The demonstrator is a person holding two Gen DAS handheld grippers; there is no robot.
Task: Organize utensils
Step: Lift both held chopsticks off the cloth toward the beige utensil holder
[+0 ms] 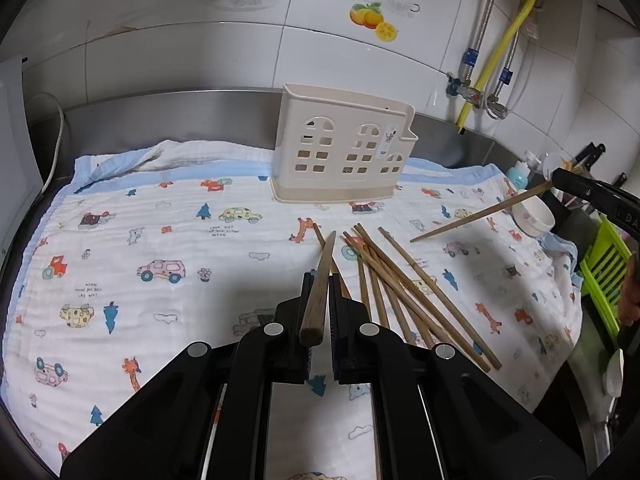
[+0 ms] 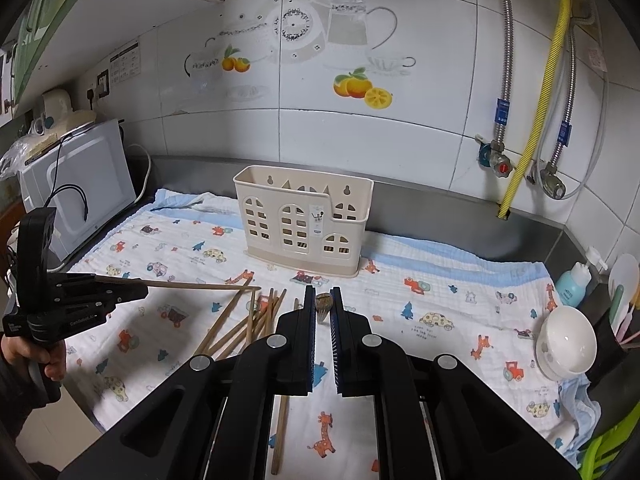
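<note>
while both grippers are loaded, neither chopstick has reached the cream holder [image 2: 304,224] that stands upright at the back of the cartoon-print cloth [image 1: 160,240], against the steel backsplash. the left gripper [image 1: 320,280] is pinched on one chopstick [image 1: 320,284], which lies along the jaws with its blunt butt toward the camera and its thin tip pointing ahead toward the holder. the right gripper [image 2: 323,300] is likewise clamped on a chopstick [image 2: 323,303], seen nearly end-on from its own camera; from the left view that stick [image 1: 480,212] slants down from the fingers with its tip low over the cloth. the loose pile of chopsticks [image 1: 400,292] lies fanned on the cloth just in front of the holder and between the two grippers.

several things could go wrong from here. each stick is held at one end only, so it may swivel in the jaws as it is tilted upright, and a tip that swings could strike the holder's rim or catch in one of the window cut-outs instead of dropping into a compartment. the holder looks light and merely stands on soft cloth, so a sideways knock may tip or slide it. the two sticks reach toward the same area, so they could cross and lever each other loose. the right stick's low tip could also drag into the pile and scatter it, or snag a fold of cloth. the white bowl [image 2: 566,342] sits near the cloth's right edge, within range of a careless swing.
</note>
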